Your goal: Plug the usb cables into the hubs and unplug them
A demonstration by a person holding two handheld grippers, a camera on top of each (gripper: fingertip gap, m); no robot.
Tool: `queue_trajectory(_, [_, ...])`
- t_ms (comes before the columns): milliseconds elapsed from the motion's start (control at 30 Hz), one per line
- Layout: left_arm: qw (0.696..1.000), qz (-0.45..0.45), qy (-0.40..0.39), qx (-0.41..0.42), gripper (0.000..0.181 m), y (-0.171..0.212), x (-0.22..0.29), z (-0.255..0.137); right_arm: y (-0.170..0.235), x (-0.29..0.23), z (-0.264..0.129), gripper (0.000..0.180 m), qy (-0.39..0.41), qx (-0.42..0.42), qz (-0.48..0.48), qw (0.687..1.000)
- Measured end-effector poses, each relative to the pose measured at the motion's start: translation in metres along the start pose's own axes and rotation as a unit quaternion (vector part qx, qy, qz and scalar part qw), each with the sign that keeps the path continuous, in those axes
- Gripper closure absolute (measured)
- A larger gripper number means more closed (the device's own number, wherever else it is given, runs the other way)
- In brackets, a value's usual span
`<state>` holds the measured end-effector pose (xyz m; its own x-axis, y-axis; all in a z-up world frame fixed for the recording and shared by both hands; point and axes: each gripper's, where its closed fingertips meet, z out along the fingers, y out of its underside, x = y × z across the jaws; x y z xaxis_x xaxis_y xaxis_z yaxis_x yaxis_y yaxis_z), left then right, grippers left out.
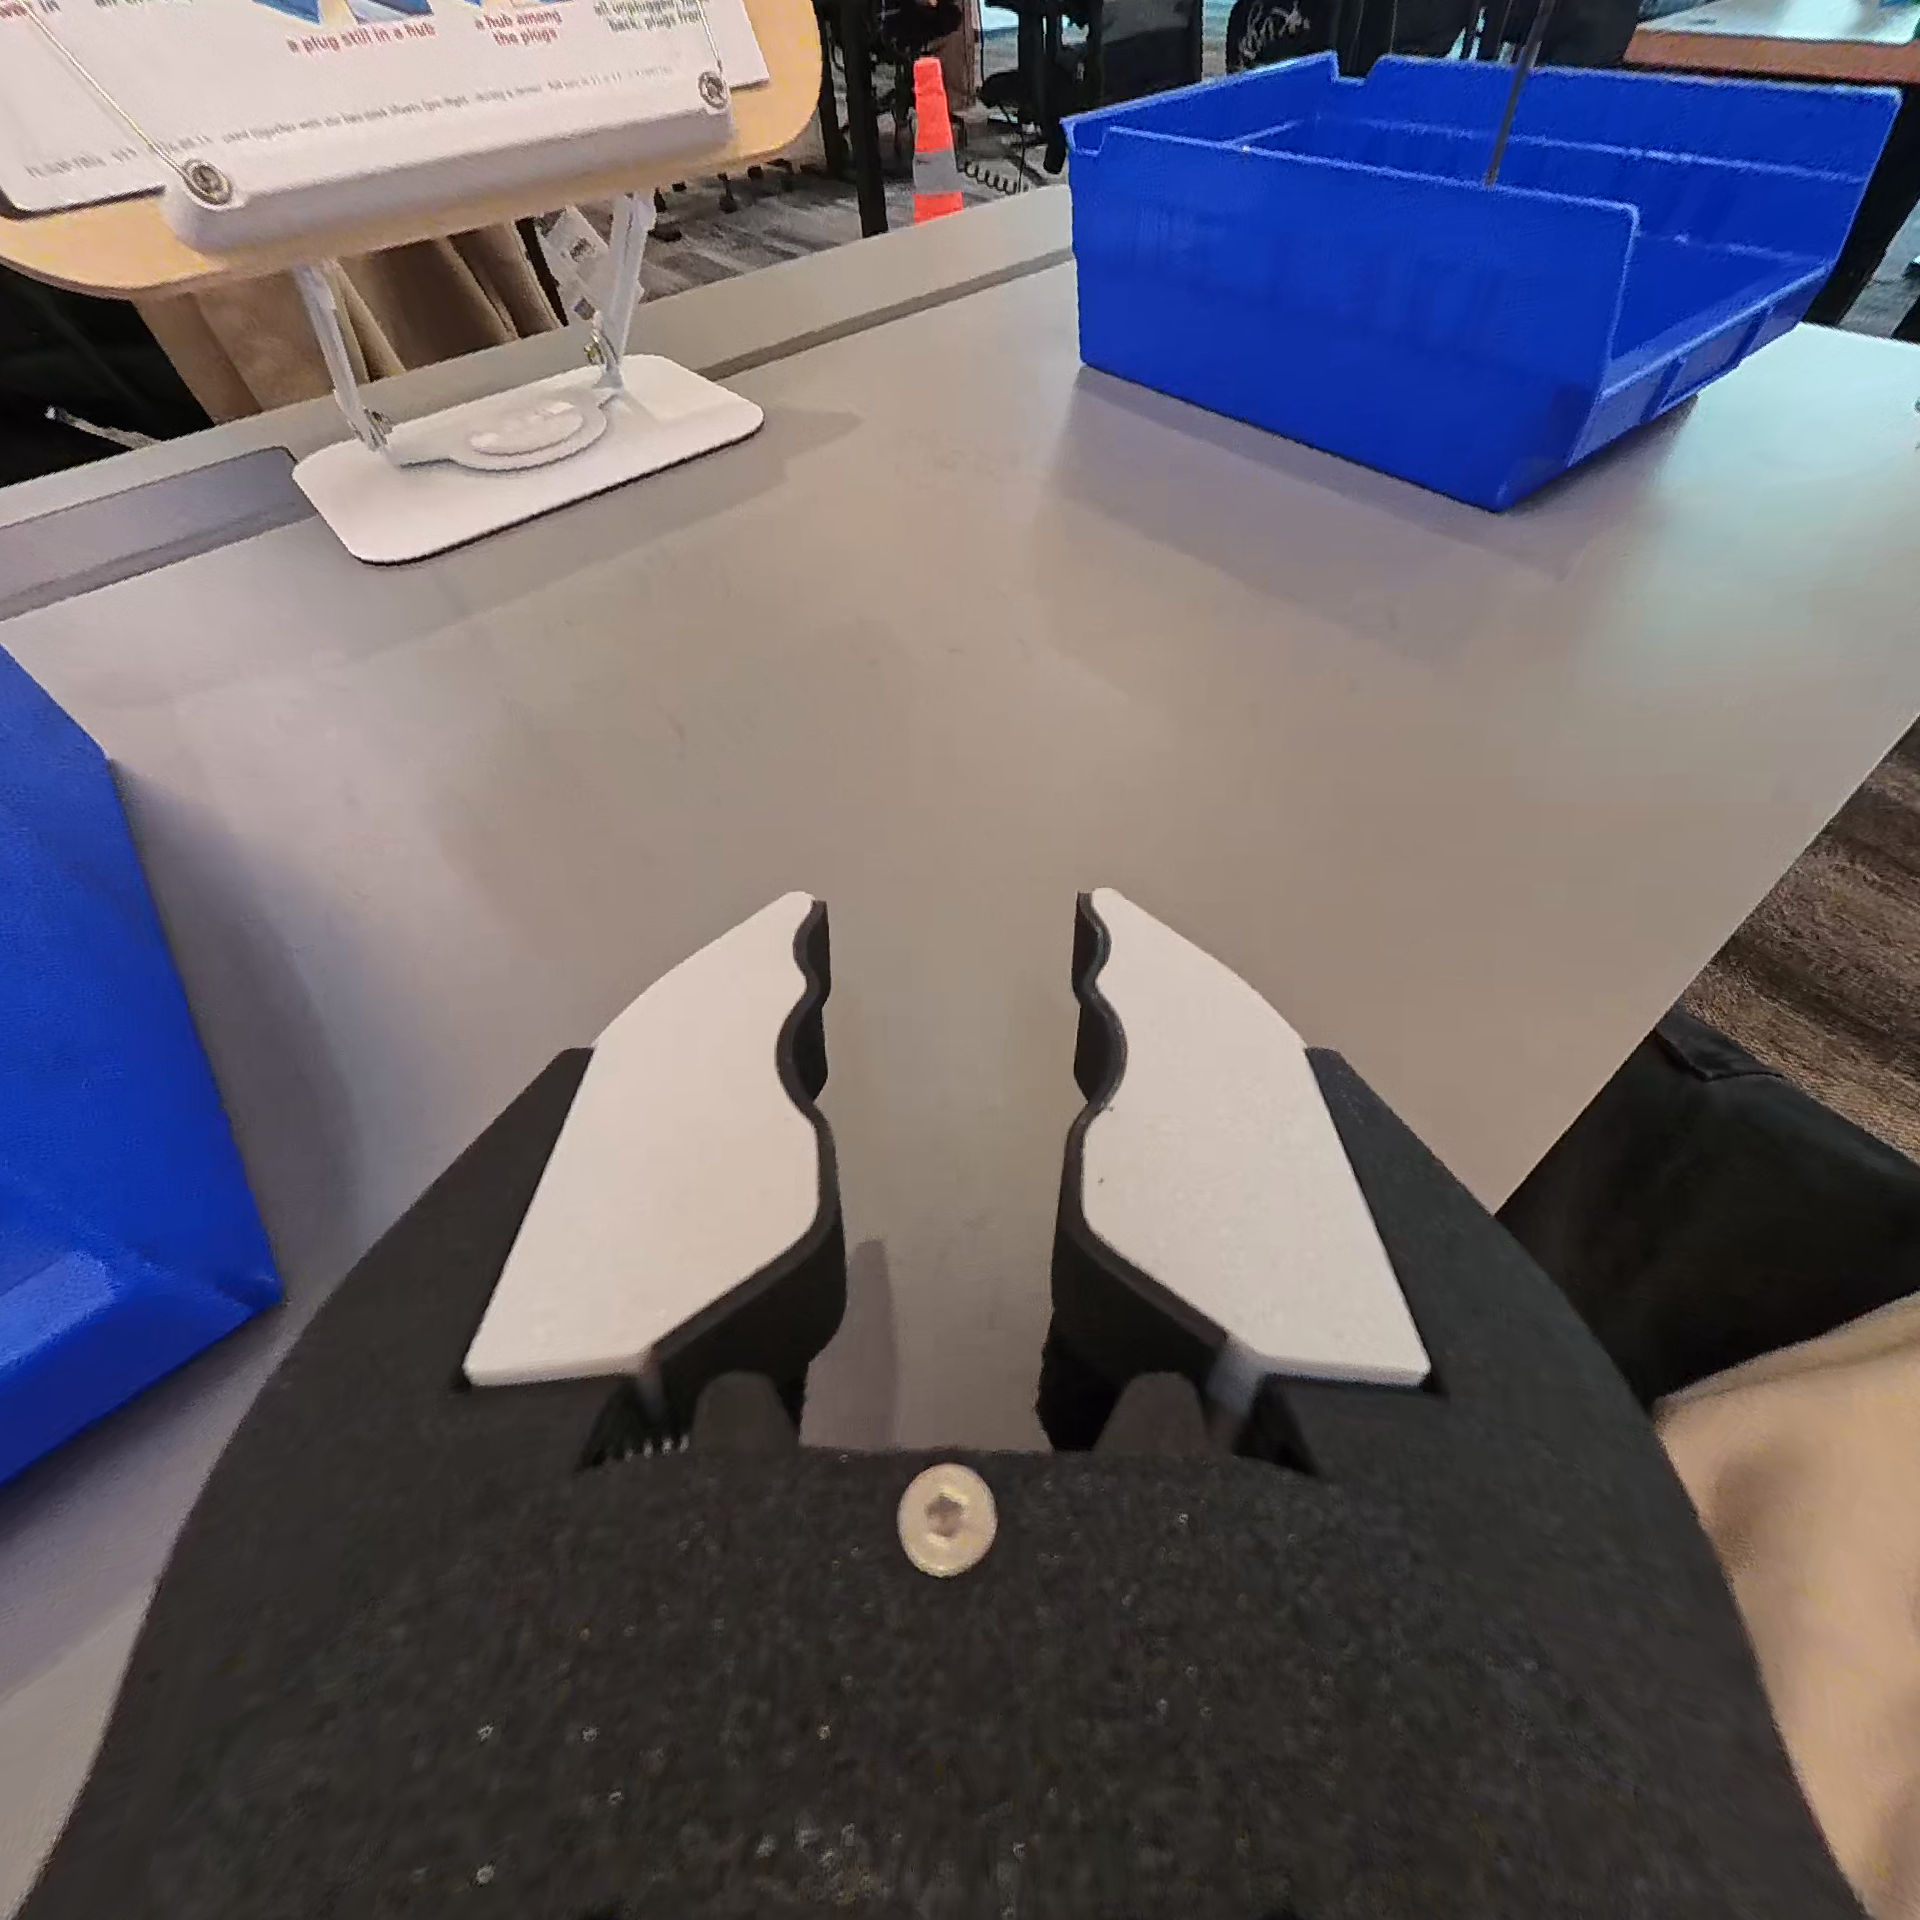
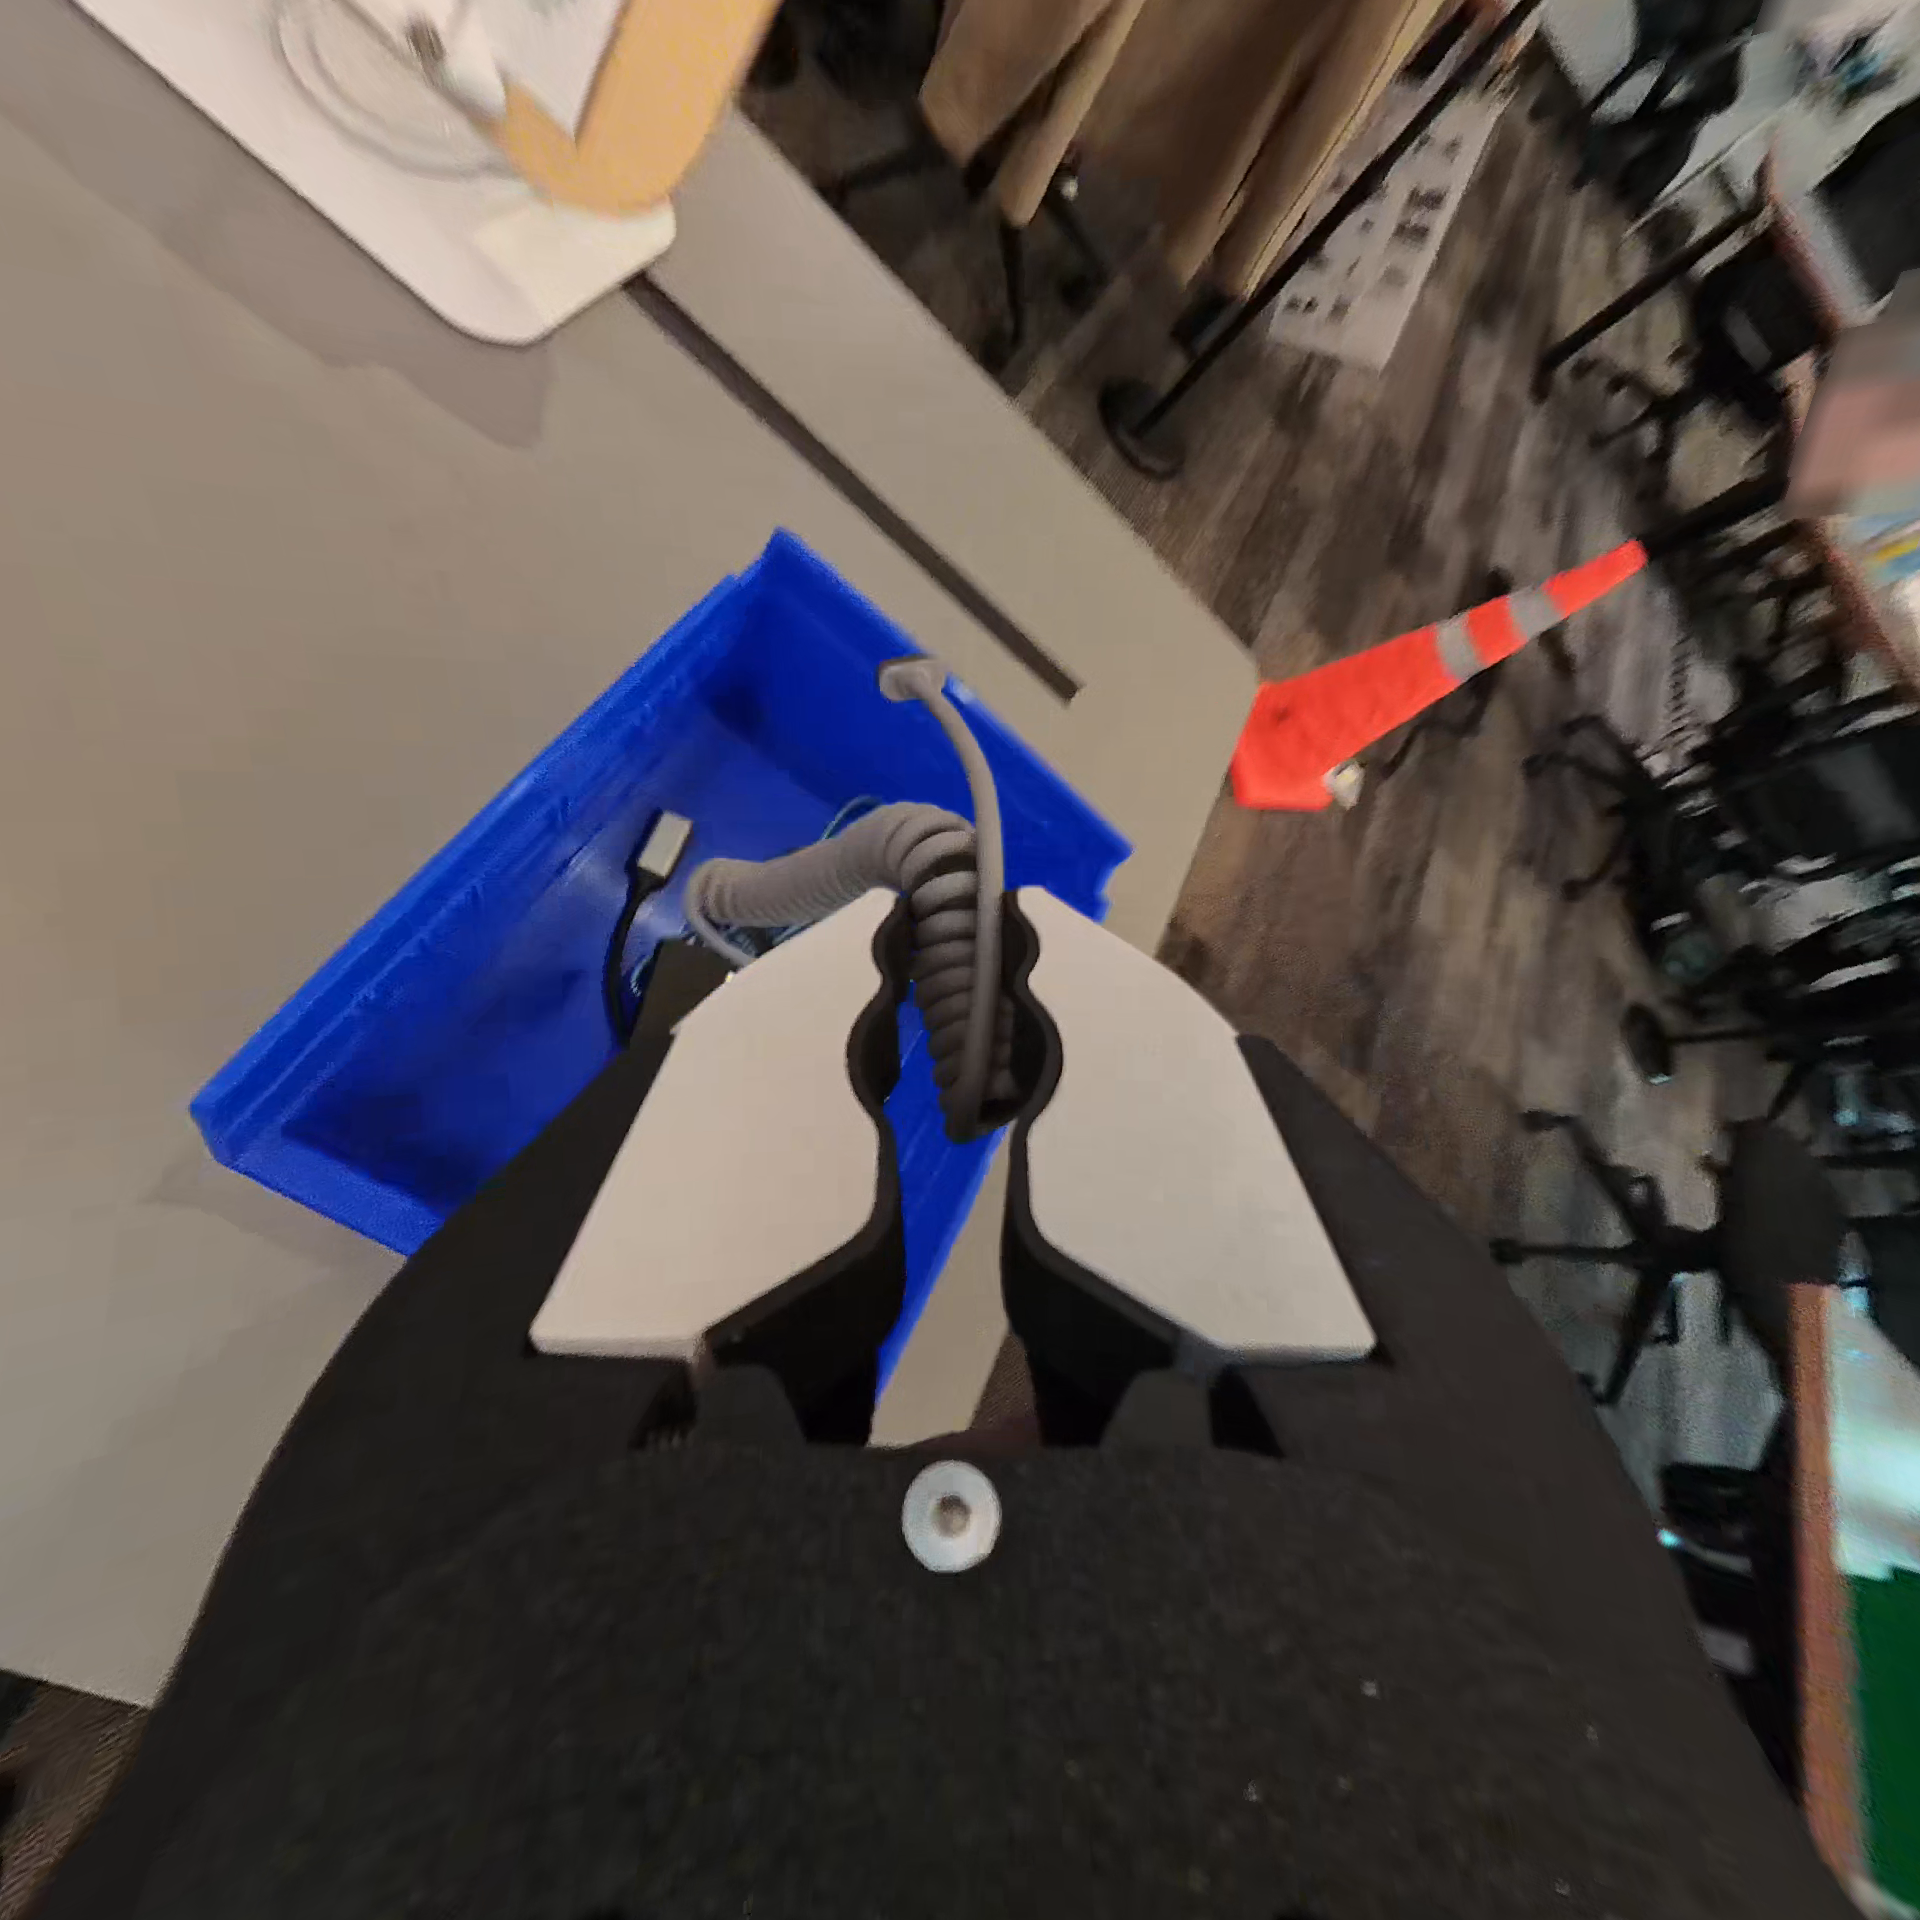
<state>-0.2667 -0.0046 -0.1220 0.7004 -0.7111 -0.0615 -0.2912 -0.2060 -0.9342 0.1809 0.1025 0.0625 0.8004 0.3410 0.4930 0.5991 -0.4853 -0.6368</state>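
My right gripper [image 2: 954, 925] is shut on a grey coiled usb cable [image 2: 940, 935] and holds it above a blue bin [image 2: 447, 997]. One plug end [image 2: 912, 681] sticks up past the fingertips. Another grey plug [image 2: 663, 844] lies in the bin. My left gripper [image 1: 951, 925] is open and empty, low over the bare grey table [image 1: 935, 644]. The same blue bin [image 1: 1455, 312] stands at the far right in the left wrist view, with a thin dark cable [image 1: 1512, 104] hanging into it. No hub is clearly visible.
A white stand [image 1: 530, 447] holding an instruction card [image 1: 416, 104] is at the back left. A second blue bin [image 1: 94, 1091] is at the left edge. The table's right edge [image 1: 1662, 987] drops to carpet. An orange cone [image 2: 1434, 675] stands on the floor. The gap from one gripper's tips to the other's is roughly 50 cm. The grey plug [image 2: 663, 844] lies some 25 cm from my right tips, 45 cm from my left tips.
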Motion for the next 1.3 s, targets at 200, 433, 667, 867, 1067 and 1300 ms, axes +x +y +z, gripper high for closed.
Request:
queue_trajectory(200, [1.000,0.004,0.002,0.023,0.148,-0.003,0.000,-0.002,0.083,-0.030,0.060,0.163,-0.052,-0.089,0.041,0.994])
queue_trajectory(433, [1.000,0.010,-0.011,0.021,0.131,-0.001,-0.003,0.002,0.156,-0.085,0.113,0.163,-0.124,-0.206,0.068,0.968])
queue_trajectory(667, [1.000,-0.004,-0.023,0.003,0.131,0.003,-0.007,0.001,0.163,-0.069,0.107,0.136,-0.029,-0.222,0.066,0.972])
queue_trajectory(867, [0.998,-0.048,-0.031,-0.021,0.131,0.006,-0.014,0.000,0.043,-0.110,0.012,0.131,-0.037,0.053,0.120,0.991])
queue_trajectory(1067, [0.997,-0.062,-0.045,-0.021,0.130,0.003,-0.019,-0.003,-0.028,-0.272,-0.011,0.130,-0.283,0.205,0.130,0.928])
queue_trajectory(1300, [0.996,-0.060,-0.067,-0.024,0.128,0.003,-0.025,-0.011,-0.024,-0.358,0.036,0.121,-0.276,0.182,0.028,0.943])
